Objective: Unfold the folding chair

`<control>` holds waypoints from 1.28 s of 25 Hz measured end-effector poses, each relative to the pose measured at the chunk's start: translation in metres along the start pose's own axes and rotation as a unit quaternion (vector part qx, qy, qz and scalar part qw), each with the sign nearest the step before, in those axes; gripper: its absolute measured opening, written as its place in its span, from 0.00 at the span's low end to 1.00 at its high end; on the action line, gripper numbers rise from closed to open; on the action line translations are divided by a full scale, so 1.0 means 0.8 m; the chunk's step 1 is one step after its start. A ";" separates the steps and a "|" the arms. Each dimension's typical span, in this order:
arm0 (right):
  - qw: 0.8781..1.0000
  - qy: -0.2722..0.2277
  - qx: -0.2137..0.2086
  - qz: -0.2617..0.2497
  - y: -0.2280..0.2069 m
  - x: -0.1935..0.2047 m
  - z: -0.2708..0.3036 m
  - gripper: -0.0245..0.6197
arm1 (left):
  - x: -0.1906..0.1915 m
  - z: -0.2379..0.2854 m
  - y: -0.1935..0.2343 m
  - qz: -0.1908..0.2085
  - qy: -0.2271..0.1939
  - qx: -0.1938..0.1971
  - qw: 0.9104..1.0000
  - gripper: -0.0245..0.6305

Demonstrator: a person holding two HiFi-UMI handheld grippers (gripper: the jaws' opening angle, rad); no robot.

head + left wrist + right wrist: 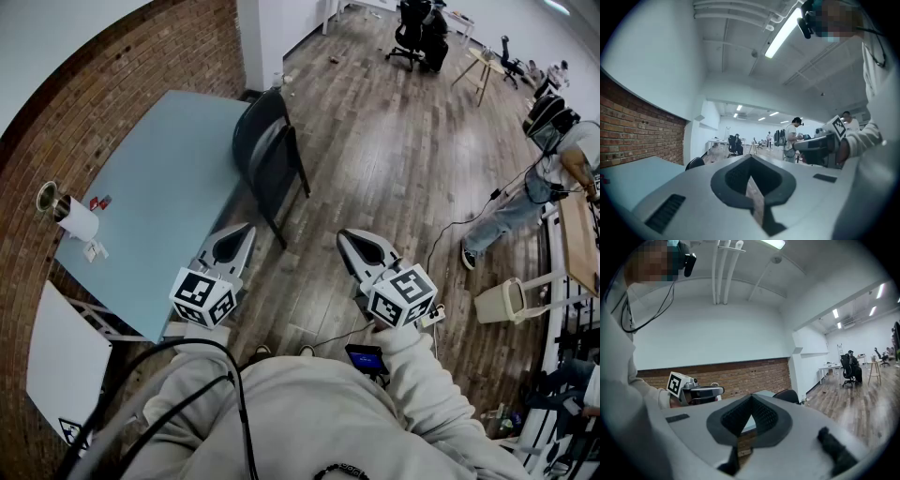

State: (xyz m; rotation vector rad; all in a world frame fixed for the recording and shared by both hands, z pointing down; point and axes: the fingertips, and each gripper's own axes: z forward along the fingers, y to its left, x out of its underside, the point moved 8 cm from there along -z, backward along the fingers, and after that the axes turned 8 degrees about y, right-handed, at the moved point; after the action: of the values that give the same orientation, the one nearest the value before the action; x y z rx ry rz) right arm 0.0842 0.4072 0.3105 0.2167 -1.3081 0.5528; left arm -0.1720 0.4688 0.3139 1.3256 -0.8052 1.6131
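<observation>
Well, both tools are clenched on nothing: the left gripper (242, 234) and the right gripper (352, 242) hang side by side above the wooden floor (375, 150), each with its jaws pressed together. The black folding chair (270, 159) stands folded at about twelve o'clock from the left gripper, well apart from both, up against the long edge of the pale blue table (159, 206). A paper roll (80, 220) sits on that table, out at nine o'clock.

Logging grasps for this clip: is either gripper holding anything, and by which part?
Nothing is held. The left gripper and right gripper both have jaws shut and empty, apart from the folding chair.
</observation>
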 end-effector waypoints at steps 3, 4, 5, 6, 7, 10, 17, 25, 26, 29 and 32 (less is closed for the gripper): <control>1.000 0.002 0.008 -0.016 -0.024 -0.006 0.018 0.05 | 0.007 0.040 0.015 -0.004 0.013 -0.009 1.000 0.04; 1.000 0.002 0.008 -0.020 -0.032 -0.009 0.028 0.05 | 0.006 0.054 0.022 -0.007 0.013 -0.012 1.000 0.04; 1.000 0.000 0.007 -0.022 -0.041 -0.014 0.039 0.05 | 0.001 0.067 0.030 -0.010 0.009 -0.013 1.000 0.04; 1.000 -0.003 0.004 -0.021 -0.049 -0.020 0.052 0.05 | -0.006 0.078 0.036 -0.012 0.004 -0.014 1.000 0.04; 1.000 -0.006 0.001 -0.019 -0.057 -0.028 0.064 0.05 | -0.013 0.088 0.042 -0.011 -0.002 -0.013 1.000 0.04; 1.000 -0.014 -0.006 -0.025 -0.076 -0.051 0.096 0.05 | -0.030 0.110 0.060 -0.010 -0.016 -0.010 1.000 0.04; 1.000 -0.003 0.004 -0.021 -0.146 -0.060 0.181 0.05 | -0.031 0.191 0.147 -0.023 -0.039 0.001 0.999 0.04; 0.999 0.016 0.036 0.018 -0.249 -0.099 0.376 0.05 | -0.062 0.339 0.321 -0.006 -0.030 0.055 0.998 0.04; 0.999 0.016 0.041 0.022 -0.263 -0.112 0.396 0.05 | -0.072 0.356 0.340 0.003 -0.026 0.063 0.998 0.04; 0.997 0.015 0.061 0.041 -0.306 -0.144 0.454 0.05 | -0.098 0.405 0.397 0.015 -0.018 0.083 0.996 0.04; 0.995 0.020 0.079 0.051 -0.342 -0.162 0.494 0.05 | -0.109 0.445 0.440 0.028 -0.004 0.095 0.995 0.04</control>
State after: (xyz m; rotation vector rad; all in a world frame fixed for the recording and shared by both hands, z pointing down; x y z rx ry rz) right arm -0.1358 -0.0389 0.3327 0.2687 -1.2421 0.7451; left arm -0.3429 -0.0097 0.3240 1.4536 -0.7127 1.7642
